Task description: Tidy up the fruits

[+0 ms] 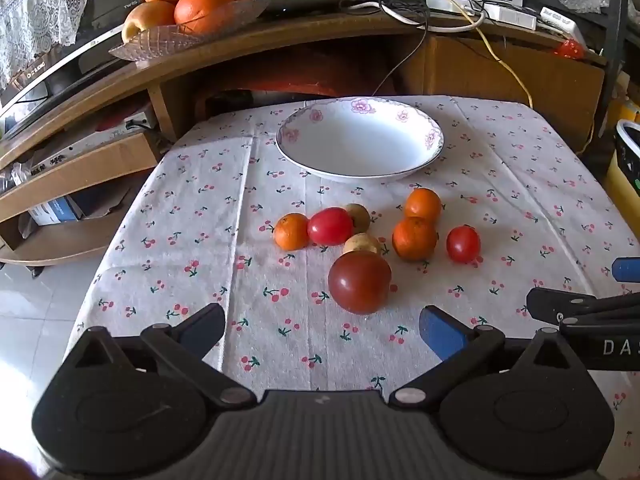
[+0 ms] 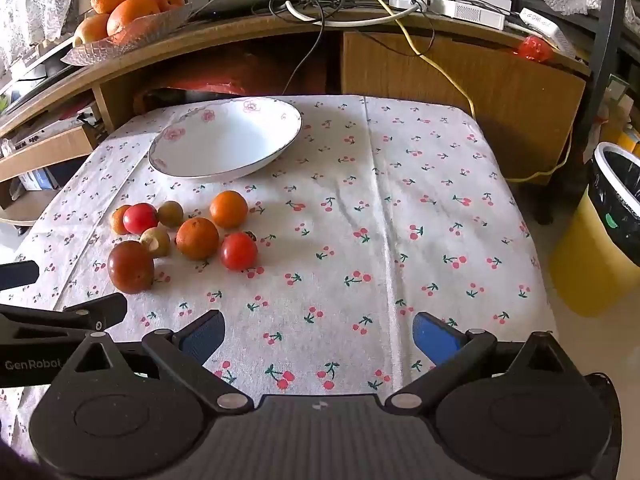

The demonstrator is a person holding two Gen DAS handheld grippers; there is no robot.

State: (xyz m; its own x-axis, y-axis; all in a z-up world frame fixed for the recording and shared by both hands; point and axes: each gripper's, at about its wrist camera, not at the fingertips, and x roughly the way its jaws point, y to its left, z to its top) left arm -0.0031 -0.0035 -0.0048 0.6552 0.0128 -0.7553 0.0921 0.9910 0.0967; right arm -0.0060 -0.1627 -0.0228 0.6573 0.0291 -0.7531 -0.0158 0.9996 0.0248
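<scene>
A white floral bowl (image 1: 360, 142) (image 2: 224, 140) sits empty at the far side of the cherry-print cloth. In front of it lies a cluster of fruit: a large dark red tomato (image 1: 359, 282) (image 2: 131, 266), two smaller red tomatoes (image 1: 330, 226) (image 1: 463, 244), three small oranges (image 1: 291, 231) (image 1: 414, 238) (image 1: 423, 204) and two brownish round fruits (image 1: 358, 216) (image 1: 361, 243). My left gripper (image 1: 322, 330) is open, low over the cloth just short of the dark tomato. My right gripper (image 2: 318, 334) is open too, over bare cloth to the right of the cluster.
A wooden shelf unit behind the table carries a glass dish of oranges (image 1: 188, 24), cables and power strips (image 1: 440, 4). A yellow bin with a black liner (image 2: 600, 236) stands at the table's right. Tiled floor (image 1: 36, 304) lies to the left.
</scene>
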